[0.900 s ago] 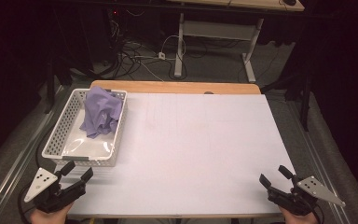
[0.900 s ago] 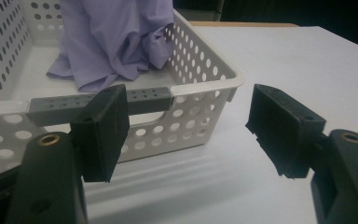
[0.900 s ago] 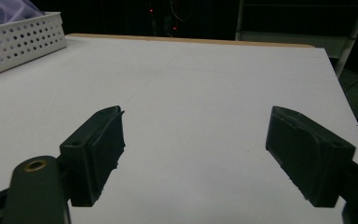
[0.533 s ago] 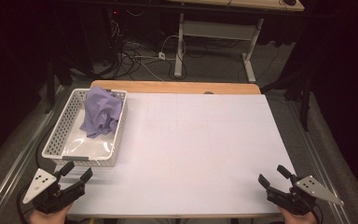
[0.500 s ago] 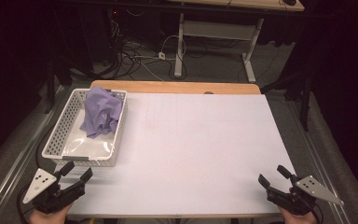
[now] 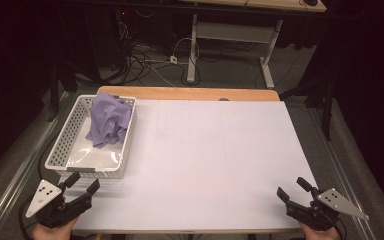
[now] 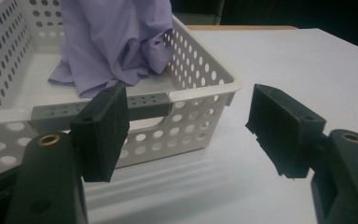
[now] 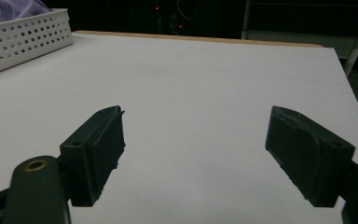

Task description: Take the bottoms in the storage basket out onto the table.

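Note:
A white perforated basket (image 6: 70,142) stands at the table's left side, also seen close in the left gripper view as the basket (image 7: 200,86). A crumpled purple cloth (image 6: 109,119) lies in its far half; the same cloth (image 7: 114,42) shows in the left gripper view. My left gripper (image 6: 82,187) rests at the table's near left corner, just short of the basket's near end, its jaws open with nothing between them. At the near right corner my right gripper (image 6: 292,189) is open over bare table, far from the basket.
The white table top (image 6: 215,150) spreads wide between the two grippers. A wooden strip (image 6: 185,93) runs along its far edge. Beyond the table are cables and desk legs (image 6: 195,45) on a dark floor.
The left gripper has drifted slightly left and nearer the table's front edge. The basket, the cloth and the right gripper stay as they were.

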The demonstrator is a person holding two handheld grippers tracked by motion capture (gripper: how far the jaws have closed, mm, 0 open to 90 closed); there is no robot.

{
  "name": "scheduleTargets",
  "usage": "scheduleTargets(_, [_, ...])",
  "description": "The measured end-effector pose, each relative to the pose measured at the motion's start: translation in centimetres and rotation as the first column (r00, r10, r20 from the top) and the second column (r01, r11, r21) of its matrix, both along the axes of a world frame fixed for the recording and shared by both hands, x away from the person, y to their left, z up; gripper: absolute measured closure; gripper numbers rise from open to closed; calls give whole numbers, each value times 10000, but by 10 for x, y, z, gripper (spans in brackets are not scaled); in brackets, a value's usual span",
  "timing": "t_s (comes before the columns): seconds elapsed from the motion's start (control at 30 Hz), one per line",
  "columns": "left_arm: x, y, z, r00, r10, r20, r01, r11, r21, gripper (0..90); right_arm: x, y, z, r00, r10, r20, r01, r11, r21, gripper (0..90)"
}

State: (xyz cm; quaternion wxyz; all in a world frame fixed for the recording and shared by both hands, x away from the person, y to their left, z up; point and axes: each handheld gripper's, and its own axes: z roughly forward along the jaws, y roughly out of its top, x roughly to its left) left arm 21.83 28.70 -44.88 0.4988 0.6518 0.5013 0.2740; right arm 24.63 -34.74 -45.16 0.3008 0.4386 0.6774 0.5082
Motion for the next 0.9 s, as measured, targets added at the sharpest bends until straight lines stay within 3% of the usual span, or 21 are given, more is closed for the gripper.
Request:
scheduleTargets(0.43, [3,-10,8,9990,-297,326,296,9996,43,282,1,0,0,10000,-11,-71,11,10000,-26,215])
scheduleTargets(0.9, [19,-19,25,9957,-744,549,738,9972,128,282,2,0,-1,9999,-45,-128,44,10000,-43,214])
